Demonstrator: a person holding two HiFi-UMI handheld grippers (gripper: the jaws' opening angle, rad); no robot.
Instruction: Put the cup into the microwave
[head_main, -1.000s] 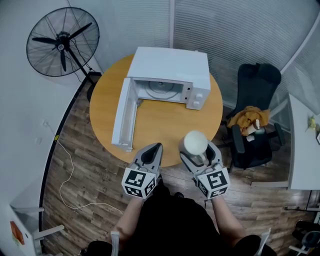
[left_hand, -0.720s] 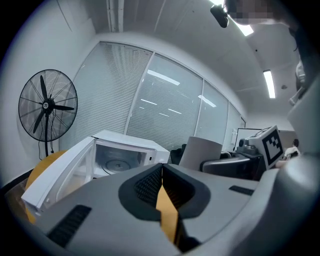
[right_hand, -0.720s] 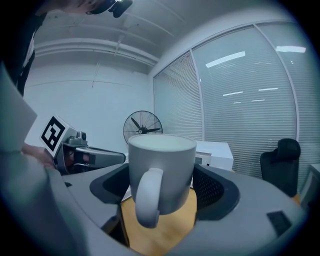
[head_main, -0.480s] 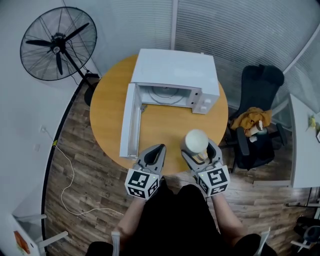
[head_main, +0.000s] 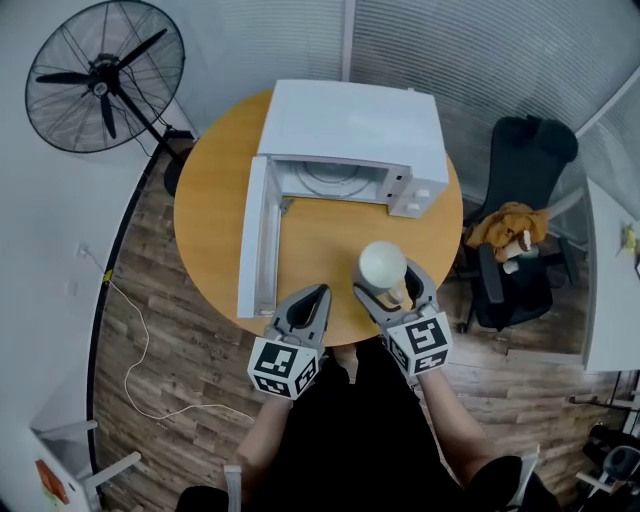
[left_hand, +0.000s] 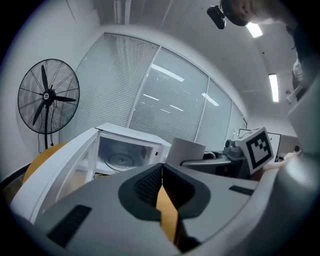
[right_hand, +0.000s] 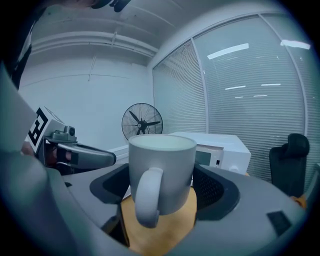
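Note:
My right gripper (head_main: 384, 283) is shut on a white cup (head_main: 382, 264) and holds it upright above the near edge of the round wooden table (head_main: 220, 190). In the right gripper view the cup (right_hand: 161, 172) fills the middle, its handle turned toward the camera and the jaws pressing its sides. The white microwave (head_main: 350, 128) stands at the far side of the table with its door (head_main: 254, 236) swung wide open to the left; the turntable shows inside (left_hand: 121, 160). My left gripper (head_main: 311, 297) is shut on nothing, beside the right one at the table's near edge.
A black standing fan (head_main: 98, 78) is at the far left on the wooden floor. A black office chair (head_main: 520, 235) with an orange cloth on it stands to the right of the table. A white cable (head_main: 135, 345) trails over the floor at the left.
The right gripper with the cup has moved a little forward over the table toward the microwave. The left gripper has stayed shut at the table's edge.

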